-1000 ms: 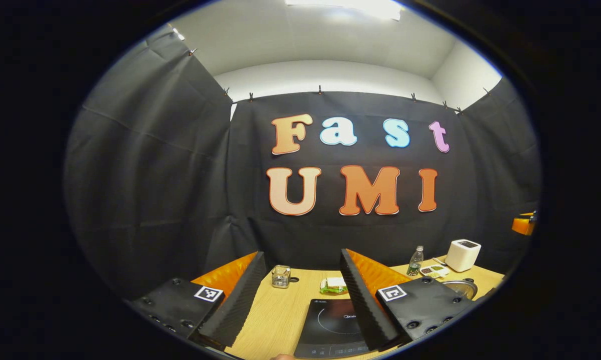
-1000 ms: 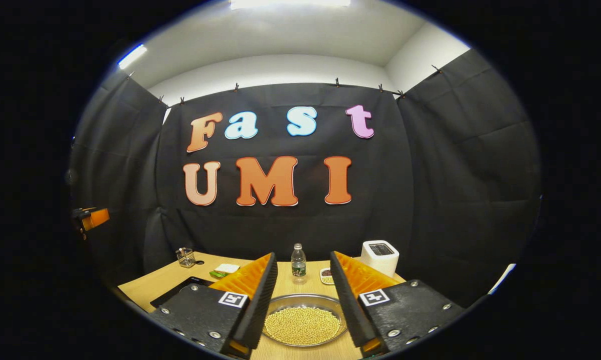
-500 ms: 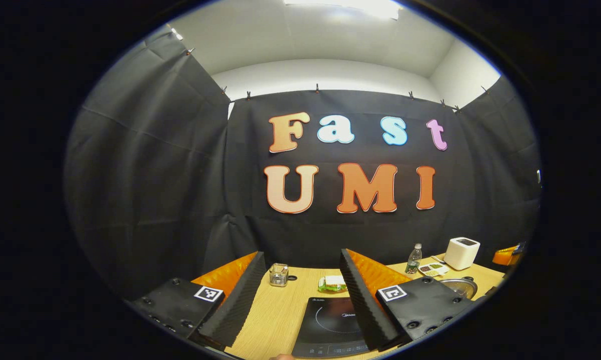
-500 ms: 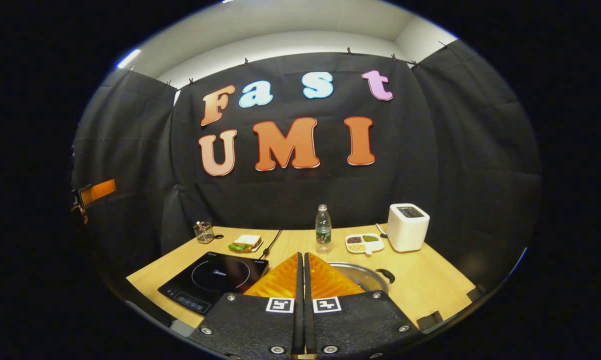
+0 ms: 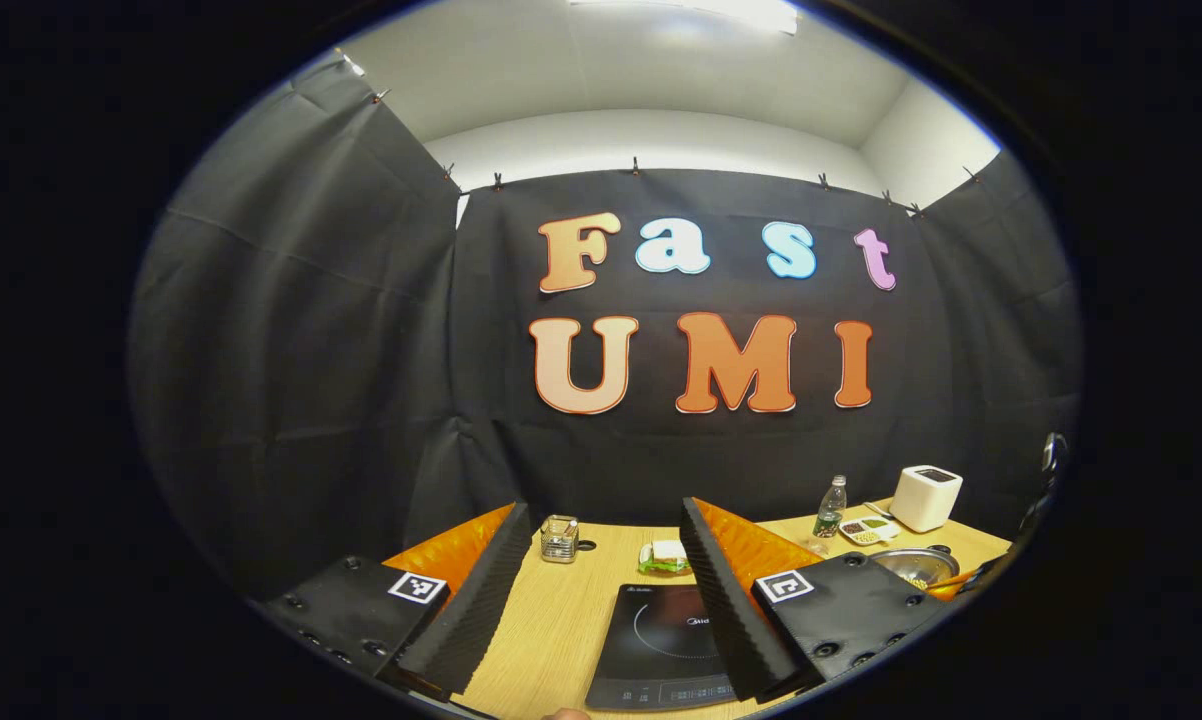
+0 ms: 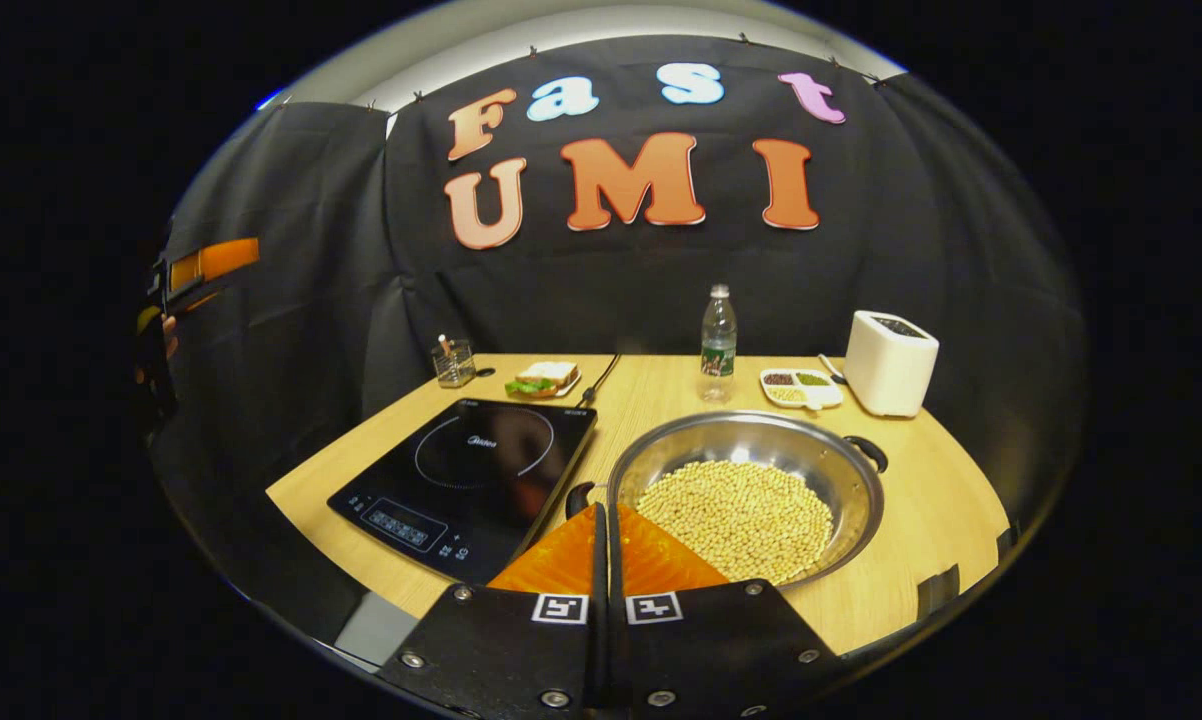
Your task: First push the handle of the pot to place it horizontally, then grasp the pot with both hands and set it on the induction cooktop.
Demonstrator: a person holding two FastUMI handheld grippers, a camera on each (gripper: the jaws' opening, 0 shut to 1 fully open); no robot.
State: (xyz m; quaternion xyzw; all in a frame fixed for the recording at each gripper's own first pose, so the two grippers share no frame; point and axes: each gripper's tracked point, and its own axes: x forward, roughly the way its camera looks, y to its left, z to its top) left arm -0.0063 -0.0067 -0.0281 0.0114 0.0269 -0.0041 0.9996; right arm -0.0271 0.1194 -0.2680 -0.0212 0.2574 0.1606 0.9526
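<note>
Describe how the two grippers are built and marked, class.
The left gripper has two wedge-shaped fingers with ribbed inner faces, each on a black bolted plate bearing a square black-and-white tag. The right gripper has the same plates, bolts and tags.

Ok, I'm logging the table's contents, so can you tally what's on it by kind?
Cookware: 2, pot of beans, induction cooktop
Appliance: 1, toaster
Food: 2, sandwich, divided dish
Containers: 2, bottle, glass jar
Total: 7
</note>
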